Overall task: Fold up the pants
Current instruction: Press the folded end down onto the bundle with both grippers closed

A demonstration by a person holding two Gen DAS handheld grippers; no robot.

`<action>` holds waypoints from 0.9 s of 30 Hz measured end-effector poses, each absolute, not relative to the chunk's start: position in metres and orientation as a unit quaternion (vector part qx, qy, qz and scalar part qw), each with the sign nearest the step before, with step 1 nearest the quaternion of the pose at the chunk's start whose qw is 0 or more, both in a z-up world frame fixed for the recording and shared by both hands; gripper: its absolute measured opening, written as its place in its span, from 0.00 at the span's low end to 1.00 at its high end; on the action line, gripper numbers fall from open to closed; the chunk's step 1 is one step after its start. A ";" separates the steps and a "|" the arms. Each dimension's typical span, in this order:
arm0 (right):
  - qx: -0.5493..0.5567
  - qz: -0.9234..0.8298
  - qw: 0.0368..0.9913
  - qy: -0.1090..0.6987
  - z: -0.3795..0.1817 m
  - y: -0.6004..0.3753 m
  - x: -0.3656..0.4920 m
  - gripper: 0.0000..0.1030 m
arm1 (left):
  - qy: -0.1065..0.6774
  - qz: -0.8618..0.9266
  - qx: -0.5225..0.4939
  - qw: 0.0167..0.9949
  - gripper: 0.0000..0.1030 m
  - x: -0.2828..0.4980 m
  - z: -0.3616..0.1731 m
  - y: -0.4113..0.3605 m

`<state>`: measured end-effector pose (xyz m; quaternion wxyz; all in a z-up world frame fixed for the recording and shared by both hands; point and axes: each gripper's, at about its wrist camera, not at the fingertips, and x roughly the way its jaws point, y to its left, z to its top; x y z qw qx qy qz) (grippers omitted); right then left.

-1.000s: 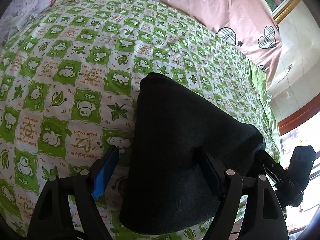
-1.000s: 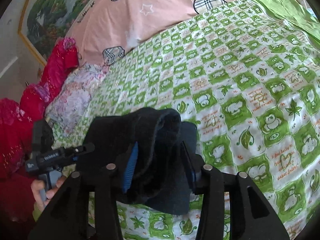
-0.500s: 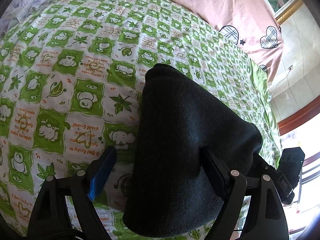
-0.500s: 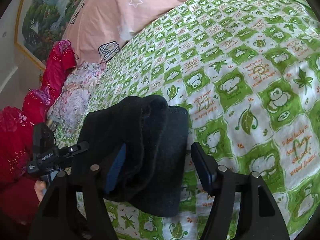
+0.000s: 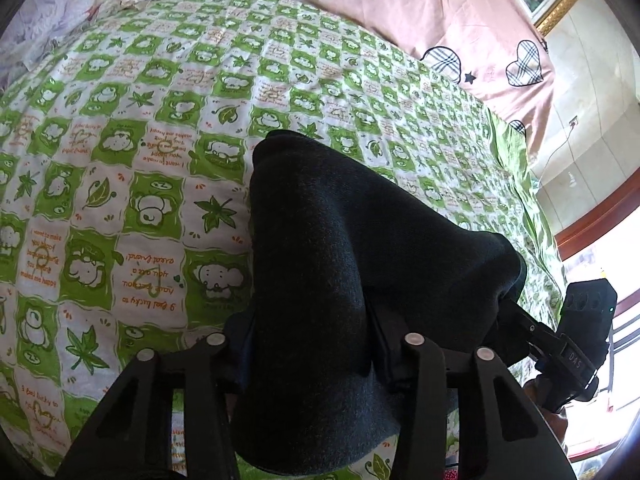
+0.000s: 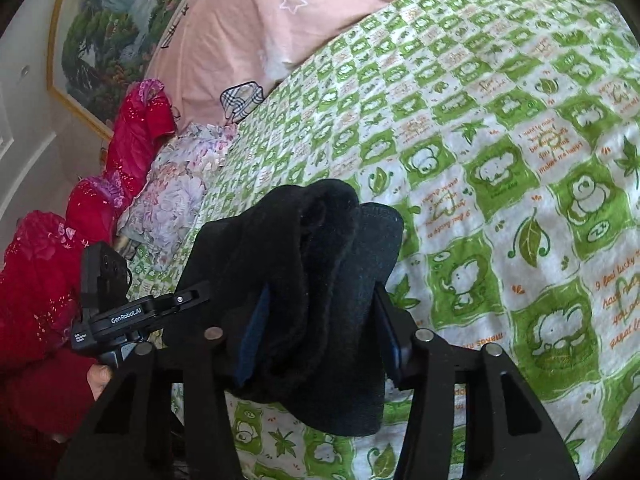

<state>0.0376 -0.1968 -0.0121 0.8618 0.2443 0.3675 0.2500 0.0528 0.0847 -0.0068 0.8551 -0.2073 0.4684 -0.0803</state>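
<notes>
My left gripper (image 5: 308,344) is pinched in on the black pants (image 5: 352,264), both pads pressed into the thick folded bundle w/ no gap showing. Right gripper (image 6: 320,320) likewise: jaws narrowed onto the other end of the pants (image 6: 320,280), blue pad on one side, layers bunched btwn them. I'm holding both ends so the stack keeps its fold and doesn't flop open; judging by the layers, most folding is done.

The bundle looks raised at the ends I hold, w/ its far end draped down to the green checked bedsheet (image 5: 132,184) just beyond my fingers. Can't tell if the middle touches the sheet.

Further out, the sheet runs flat, a good spot to lay the bundle. Beyond that a pink star-and-heart pillow (image 6: 280,16), floral bedding (image 6: 176,196) and red quilted fabric (image 6: 136,132) at the side, and a framed landscape painting (image 6: 108,40) on the wall.
</notes>
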 end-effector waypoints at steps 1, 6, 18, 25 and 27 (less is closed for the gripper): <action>0.243 0.254 0.862 0.365 -0.008 -0.195 0.038 0.46 | 0.466 -0.081 -0.205 0.857 0.40 0.051 -0.004 0.085; 0.227 0.272 0.867 0.349 0.015 -0.185 0.045 0.45 | 0.448 -0.081 -0.201 0.867 0.38 0.045 0.015 0.089; 0.165 0.298 0.877 0.340 0.038 -0.123 0.107 0.45 | 0.403 -0.016 -0.197 0.894 0.38 0.061 0.040 0.140; 0.130 0.292 0.883 0.344 0.038 -0.095 0.141 0.45 | 0.392 0.016 -0.186 0.901 0.38 0.081 0.041 0.160; 0.129 0.291 0.883 0.346 0.037 -0.091 0.150 0.45 | 0.393 0.022 -0.184 0.901 0.38 0.088 0.039 0.163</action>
